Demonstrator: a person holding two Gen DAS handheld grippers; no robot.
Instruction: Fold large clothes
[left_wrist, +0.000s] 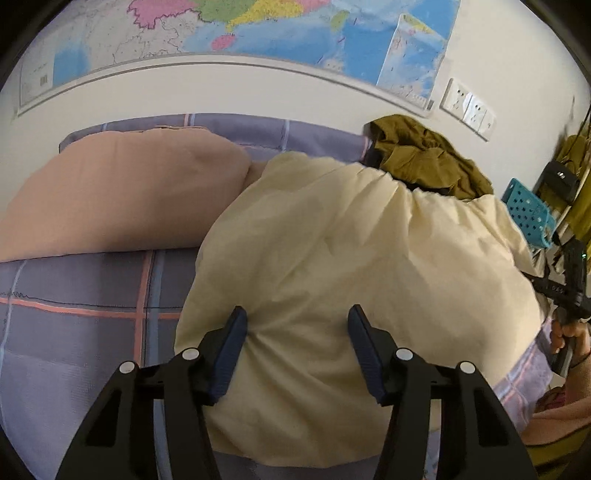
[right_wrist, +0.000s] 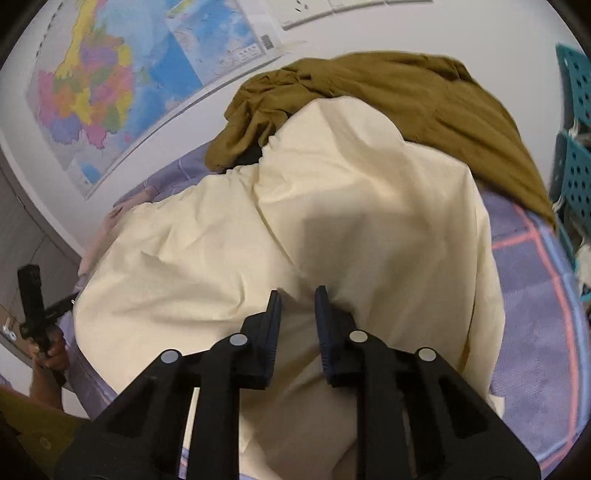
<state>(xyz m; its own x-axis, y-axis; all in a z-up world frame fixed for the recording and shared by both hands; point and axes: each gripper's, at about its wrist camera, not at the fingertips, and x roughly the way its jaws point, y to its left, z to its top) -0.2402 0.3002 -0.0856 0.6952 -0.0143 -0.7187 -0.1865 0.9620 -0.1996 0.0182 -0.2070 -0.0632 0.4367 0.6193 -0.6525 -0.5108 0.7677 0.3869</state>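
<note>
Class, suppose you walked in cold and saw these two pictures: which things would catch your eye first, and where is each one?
First comes the big cream garment, bunched in the middle of the checked purple bed cover, with the left gripper open over its near edge. Behind it, by the wall, lies a crumpled olive-brown garment. Above both hangs a bright wall map, and a pink pillow lies to the left.

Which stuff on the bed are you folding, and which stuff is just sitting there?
For the job:
- big cream-yellow cloth garment
- crumpled olive-brown garment
- left gripper, open
- right gripper, open

Just lying about:
- peach-pink pillow
- purple checked bedsheet
- colourful wall map
- teal plastic basket with holes
</note>
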